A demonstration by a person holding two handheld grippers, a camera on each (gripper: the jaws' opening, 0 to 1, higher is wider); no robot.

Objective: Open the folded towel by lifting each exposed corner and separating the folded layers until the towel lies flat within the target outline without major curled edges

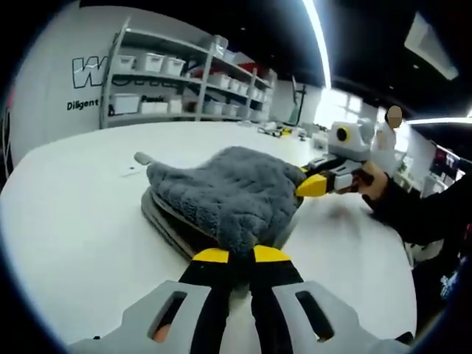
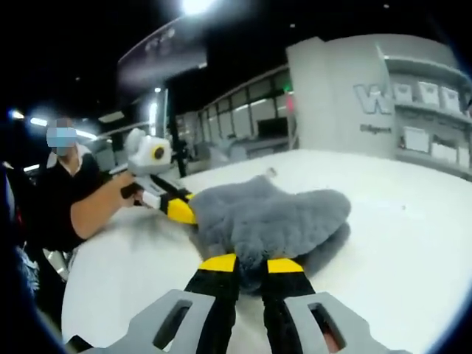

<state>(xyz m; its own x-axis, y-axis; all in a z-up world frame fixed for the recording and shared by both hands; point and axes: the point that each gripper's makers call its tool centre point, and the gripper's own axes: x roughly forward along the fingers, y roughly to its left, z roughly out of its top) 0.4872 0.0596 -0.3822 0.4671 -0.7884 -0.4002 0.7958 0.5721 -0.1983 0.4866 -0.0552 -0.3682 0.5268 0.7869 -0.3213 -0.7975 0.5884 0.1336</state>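
Fig. — Unfolding in progress, both claws engaged. L gripper view: I'm pinching the near edge of the grey towel (image 1: 236, 193) w/ my left gripper (image 1: 241, 256); yellow tips are closing on the pile, cloth running down between them. The towel is sitting mid-table (image 1: 81, 243), partly raised, top layer peeling up off a lower layer that's lying flat on the white surface. My right gripper (image 1: 313, 185) is coming in from the right side, its yellow tip touching the towel's far edge.

R gripper view: my right gripper (image 2: 251, 263) is clamping a fold of the same towel (image 2: 273, 214), tips pressing into the pile; my left gripper (image 2: 181, 210) is biting the opposite edge.

Status, as I'm judging it: early-to-mid. Two edges are being held and lifted; layers are starting to separate but are bunching in a hump, not flat. Left to do: pull layers apart, spread, smooth curls. Target outline: can't make one out on the table. Shelving (image 1: 184, 85) w/ bins is standing in the bkgd.
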